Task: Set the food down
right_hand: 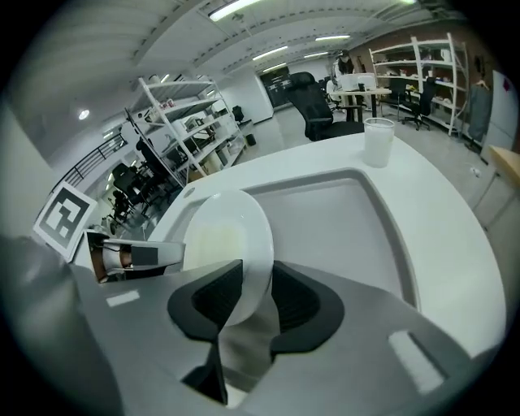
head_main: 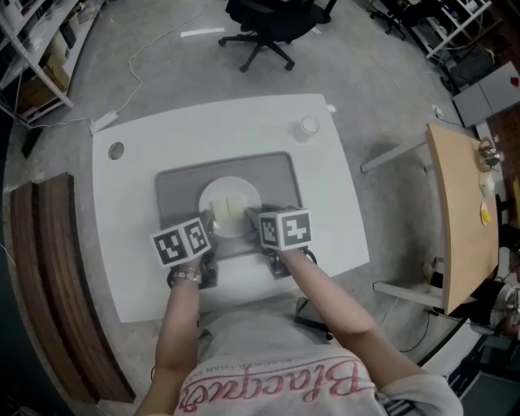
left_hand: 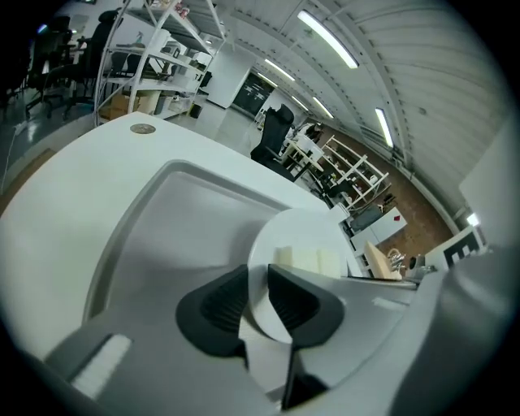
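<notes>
Left gripper [left_hand: 256,296] has its jaws spread, one on each side of the near-left rim of a round white plate [left_hand: 302,230], with a sliver of space showing between pads and rim, so it straddles the plate rather than pinching it. Right gripper [right_hand: 248,301] does the same at the plate's near-right rim: its jaws are apart, the thin white edge stands between them, and grey shows in the gap beside the right-hand pad. The food [head_main: 230,208], a few pale, cream-coloured slices lying side by side, sits in the middle of the plate. The plate rests flat on a grey tray [head_main: 175,188], roughly at its centre, and the tray lies on a white table [head_main: 134,244]. A clear plastic cup [head_main: 308,127] stands on the table beyond the tray's far-right corner, well apart from the plate. A black office chair [head_main: 264,24] stands on the floor beyond the table
</notes>
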### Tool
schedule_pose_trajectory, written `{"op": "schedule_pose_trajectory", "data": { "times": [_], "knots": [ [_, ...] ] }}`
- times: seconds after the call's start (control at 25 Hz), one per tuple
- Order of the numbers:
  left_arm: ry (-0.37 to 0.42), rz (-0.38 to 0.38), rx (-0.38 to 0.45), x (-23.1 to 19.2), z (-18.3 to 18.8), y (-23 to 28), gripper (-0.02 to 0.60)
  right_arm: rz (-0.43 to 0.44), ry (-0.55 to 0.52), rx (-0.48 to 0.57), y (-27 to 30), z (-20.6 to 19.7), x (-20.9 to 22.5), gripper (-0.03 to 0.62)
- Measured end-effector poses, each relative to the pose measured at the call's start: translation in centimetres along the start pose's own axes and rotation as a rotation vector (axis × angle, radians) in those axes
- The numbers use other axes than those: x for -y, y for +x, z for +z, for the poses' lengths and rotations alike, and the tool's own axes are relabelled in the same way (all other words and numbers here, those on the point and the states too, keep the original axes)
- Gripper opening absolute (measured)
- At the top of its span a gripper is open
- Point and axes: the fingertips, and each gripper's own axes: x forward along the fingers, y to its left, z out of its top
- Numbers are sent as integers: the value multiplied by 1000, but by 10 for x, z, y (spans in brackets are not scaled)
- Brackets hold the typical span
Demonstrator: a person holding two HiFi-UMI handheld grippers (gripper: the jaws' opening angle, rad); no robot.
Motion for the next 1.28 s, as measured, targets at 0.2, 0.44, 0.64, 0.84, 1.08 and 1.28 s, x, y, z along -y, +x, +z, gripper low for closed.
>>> {"op": "schedule_pose_trajectory", "data": {
  "times": [0.2, 0.44, 0.64, 0.84, 1.08, 1.28],
  "knots": [
    [30, 56, -37, -3, -3, 10, 78, -73, -44, -32, 11, -3, 8, 126],
    [95, 120, -45, -2, -4, 15, 87, -72, -61, -57, 17, -5, 7, 138],
    [237, 228, -44, -6, -1, 15, 105, -65, -126, -73, 23, -5, 0, 152],
    [387, 352, 3, -11, 13, 2, 104, -205, -249, -97, 14, -4, 23, 124],
    [467, 272, 190, 14, 38, -26, 104, -38, -231, 115, -32, 37, 0, 72],
    [569, 214, 431, 50, 62, -76, 54, 54, -406, 372, -90, 67, -36, 4]
  ]
}}
